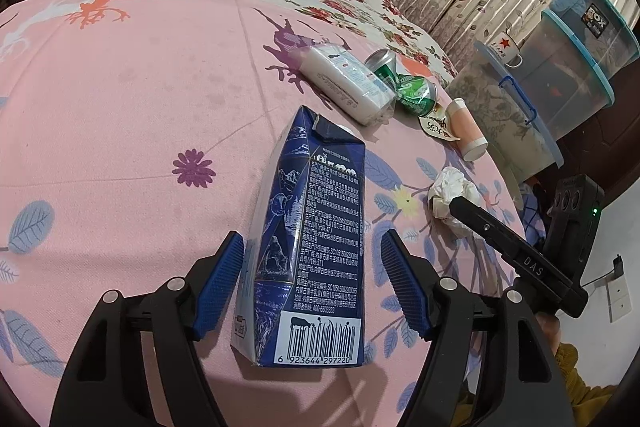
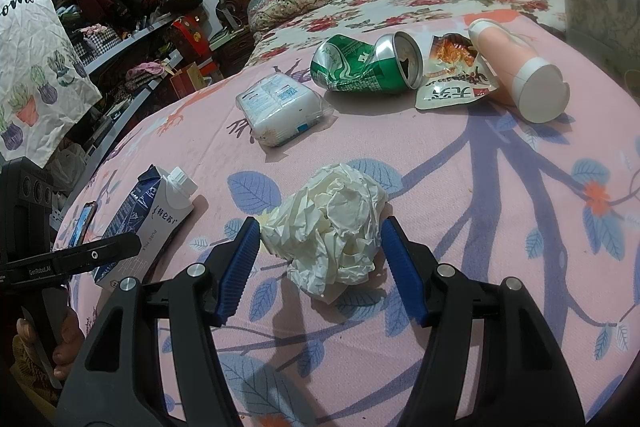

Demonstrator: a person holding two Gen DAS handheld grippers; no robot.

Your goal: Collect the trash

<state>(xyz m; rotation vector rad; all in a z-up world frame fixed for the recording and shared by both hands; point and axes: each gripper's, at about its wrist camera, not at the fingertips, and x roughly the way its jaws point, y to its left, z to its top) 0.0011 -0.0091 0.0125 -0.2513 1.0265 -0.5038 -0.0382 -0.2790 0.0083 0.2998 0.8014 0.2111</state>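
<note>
Now: left fingers [image 1: 225, 279] open astride milk carton [image 1: 308, 235] | right fingers [image 2: 404, 275] open astride crumpled tissue [image 2: 328, 227]

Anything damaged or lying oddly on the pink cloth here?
Yes. The green can is crushed and on its side, the snack wrapper beside it is torn open, and the milk carton lies flat between the left hand-held gripper fingers.

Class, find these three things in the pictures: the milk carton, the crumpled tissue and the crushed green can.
milk carton [image 1: 320, 227]: left wrist view, on its printed dark side panel.
crumpled tissue [image 2: 332, 227]: right wrist view, on the middle of the wad.
crushed green can [image 2: 360, 71]: right wrist view, on its dented side.
</note>
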